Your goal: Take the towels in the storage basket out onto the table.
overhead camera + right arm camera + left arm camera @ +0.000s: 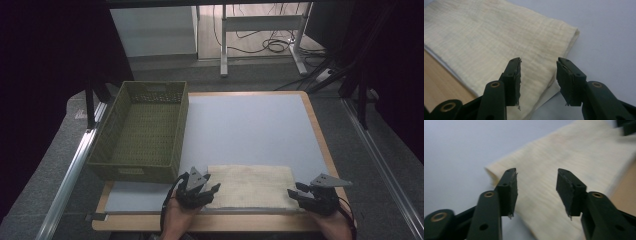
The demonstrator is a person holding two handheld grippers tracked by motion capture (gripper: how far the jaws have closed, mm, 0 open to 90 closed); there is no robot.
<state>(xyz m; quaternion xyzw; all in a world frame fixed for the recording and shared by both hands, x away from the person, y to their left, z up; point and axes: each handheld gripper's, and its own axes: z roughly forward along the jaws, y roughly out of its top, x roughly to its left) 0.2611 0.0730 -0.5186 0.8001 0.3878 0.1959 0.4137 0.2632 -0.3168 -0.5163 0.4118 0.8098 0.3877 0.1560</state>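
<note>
A folded cream cloth (250,186) lies flat on the pale mat near the table's front edge. At its left end my left gripper (214,190) hovers open, and the left gripper view has its jaws (537,191) apart above the cloth (564,160) with nothing between them. My right gripper (295,191) stands open at the cloth's right end. In the right gripper view its jaws (538,80) are spread just over the cloth's (486,37) near corner, and nothing is pinched.
An olive-green woven basket (116,165) with nothing in it sits at the table's left, just beyond the left gripper. The pale mat (250,125) stretches behind the cloth. A wooden table edge (225,222) runs along the front.
</note>
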